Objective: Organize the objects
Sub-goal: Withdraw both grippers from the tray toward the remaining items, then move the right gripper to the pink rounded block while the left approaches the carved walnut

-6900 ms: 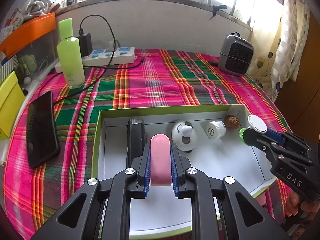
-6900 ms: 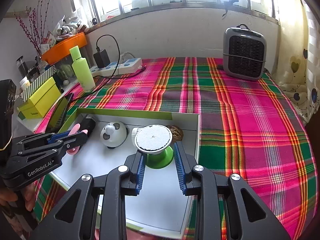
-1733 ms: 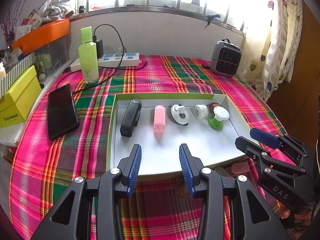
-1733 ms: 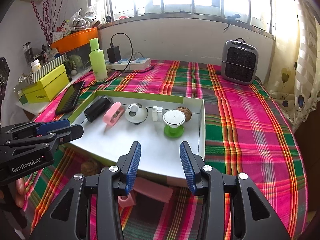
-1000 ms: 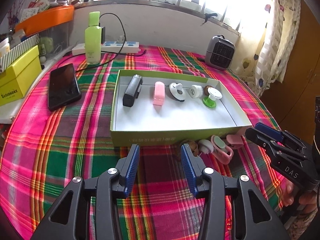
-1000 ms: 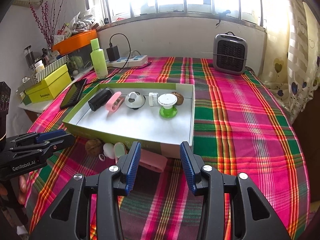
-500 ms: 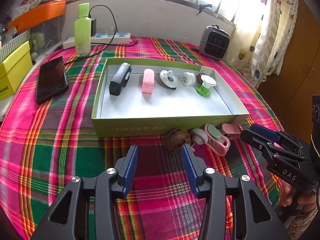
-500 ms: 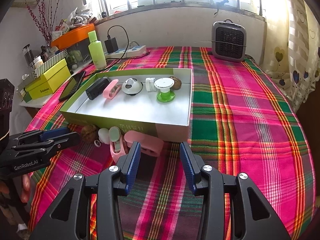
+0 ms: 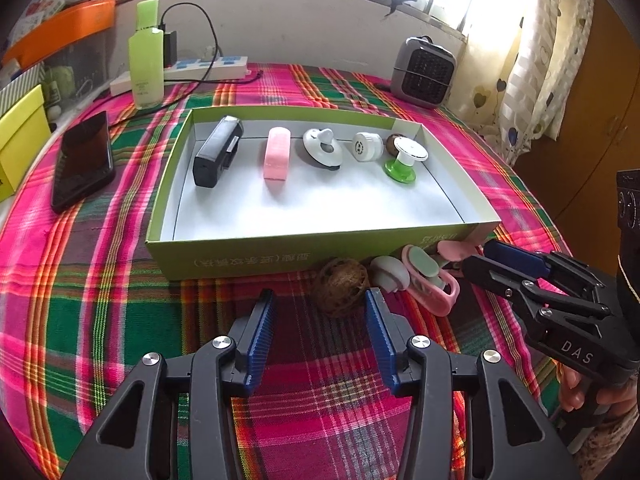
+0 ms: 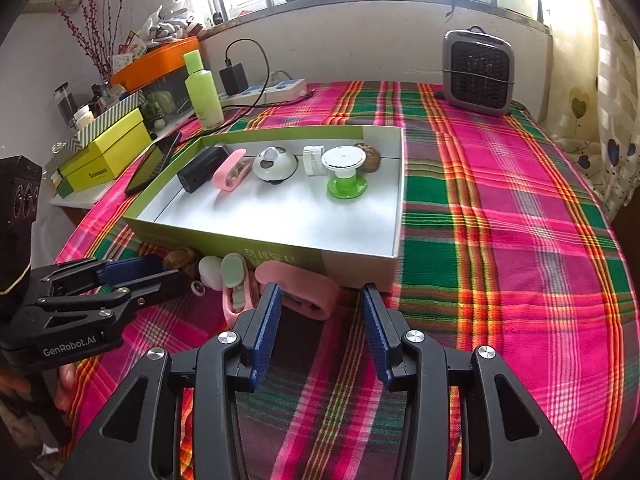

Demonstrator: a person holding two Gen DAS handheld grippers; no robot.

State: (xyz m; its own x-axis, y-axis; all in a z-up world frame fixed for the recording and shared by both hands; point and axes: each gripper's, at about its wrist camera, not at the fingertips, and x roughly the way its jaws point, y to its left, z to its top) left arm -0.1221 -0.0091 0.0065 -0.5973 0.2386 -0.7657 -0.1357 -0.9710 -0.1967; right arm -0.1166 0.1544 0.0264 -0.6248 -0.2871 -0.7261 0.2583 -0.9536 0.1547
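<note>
Brown woven ball [image 9: 341, 281], round, wicker-like, on plaid cloth [image 9: 120, 308] just ahead of left gripper [image 9: 320, 312], nearer its right finger, not between pads. Left jaws just been opening, apart, nothing gripped. Pink flat case [image 10: 298, 286] just ahead of right gripper [image 10: 320, 308]; jaws apart, empty. Green box [image 9: 240, 258] beyond both: black block [image 9: 218, 150], pink bar [image 9: 277, 158], white knob disc [image 9: 322, 148], white cap [image 9: 367, 146], green-white spool [image 9: 404, 160], brown ball behind spool.
</note>
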